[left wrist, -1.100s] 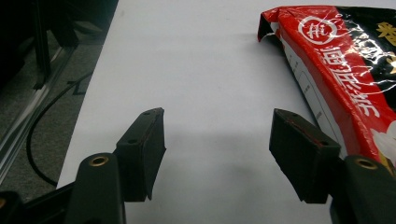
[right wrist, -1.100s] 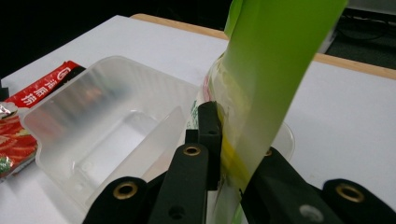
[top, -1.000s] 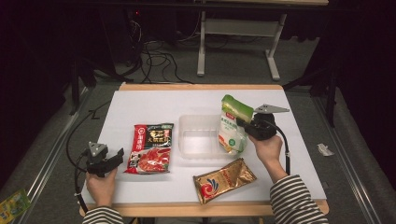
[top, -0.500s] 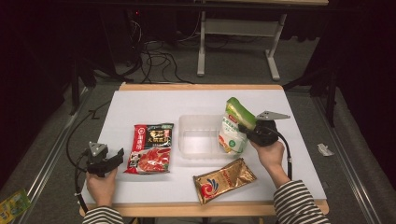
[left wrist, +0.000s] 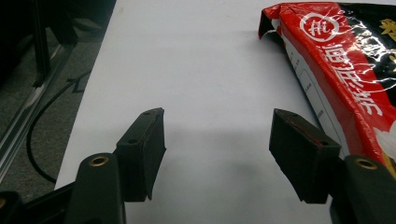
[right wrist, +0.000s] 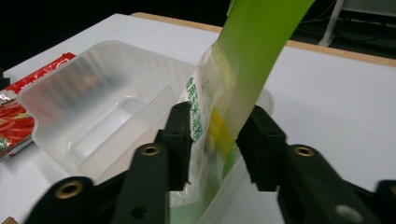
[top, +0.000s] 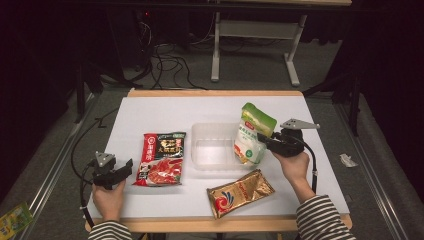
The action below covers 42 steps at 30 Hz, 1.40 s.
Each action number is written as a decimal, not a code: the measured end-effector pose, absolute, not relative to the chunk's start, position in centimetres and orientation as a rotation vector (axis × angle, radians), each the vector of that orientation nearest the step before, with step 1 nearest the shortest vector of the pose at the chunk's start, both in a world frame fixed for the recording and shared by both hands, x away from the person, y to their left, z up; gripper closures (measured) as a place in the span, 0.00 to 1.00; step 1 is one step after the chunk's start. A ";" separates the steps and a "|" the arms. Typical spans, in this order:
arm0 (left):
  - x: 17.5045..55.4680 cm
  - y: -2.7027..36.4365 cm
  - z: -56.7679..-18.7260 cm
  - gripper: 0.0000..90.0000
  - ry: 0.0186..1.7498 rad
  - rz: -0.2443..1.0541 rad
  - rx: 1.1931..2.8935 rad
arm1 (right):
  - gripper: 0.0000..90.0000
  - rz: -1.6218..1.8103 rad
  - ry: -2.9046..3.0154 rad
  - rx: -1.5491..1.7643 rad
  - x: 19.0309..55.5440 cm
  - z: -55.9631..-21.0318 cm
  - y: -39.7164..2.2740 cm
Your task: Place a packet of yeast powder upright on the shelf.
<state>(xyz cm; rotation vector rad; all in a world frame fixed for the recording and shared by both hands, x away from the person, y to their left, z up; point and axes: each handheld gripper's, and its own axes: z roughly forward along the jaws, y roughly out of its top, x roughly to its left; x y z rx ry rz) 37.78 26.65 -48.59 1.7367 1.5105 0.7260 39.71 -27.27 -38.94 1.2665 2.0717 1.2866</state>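
Note:
A green-and-white pouch (top: 252,135) stands on end in the right end of a clear plastic tray (top: 212,125), leaning on its wall. My right gripper (top: 262,141) is at the pouch's right side. In the right gripper view its jaws have just been opening. The pouch (right wrist: 233,93) is still between them, and the right gripper (right wrist: 219,116) is open with the pads slack on it. The tray (right wrist: 70,88) lies just beyond. My left gripper (top: 127,167) rests open at the table's front left, beside a red pouch (top: 162,159). In the left gripper view the left gripper (left wrist: 217,116) holds nothing and the red pouch (left wrist: 345,70) lies to its right.
A gold foil pouch (top: 240,192) lies near the front edge, below the tray. The table's back half is bare white. Cables trail from both grippers off the table sides. A corner of the red pouch (right wrist: 18,121) lies left of the tray.
The right gripper's jaws went from shut on the green pouch to open. The pouch tipped and settled lower into the tray's right end. The left hand stayed put.

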 end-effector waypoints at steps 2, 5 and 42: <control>37.8 26.6 -48.6 0.40 1.511 0.726 1.738 | 0.64 1.284 2.067 1.262 39.7 -38.8 -27.5; 37.8 26.6 -48.6 0.40 1.511 0.727 1.737 | 0.59 1.283 2.066 1.266 39.6 -38.6 -27.7; 37.7 26.5 -48.6 0.40 1.502 0.737 1.746 | 0.53 1.319 1.916 1.256 36.3 -38.1 -32.0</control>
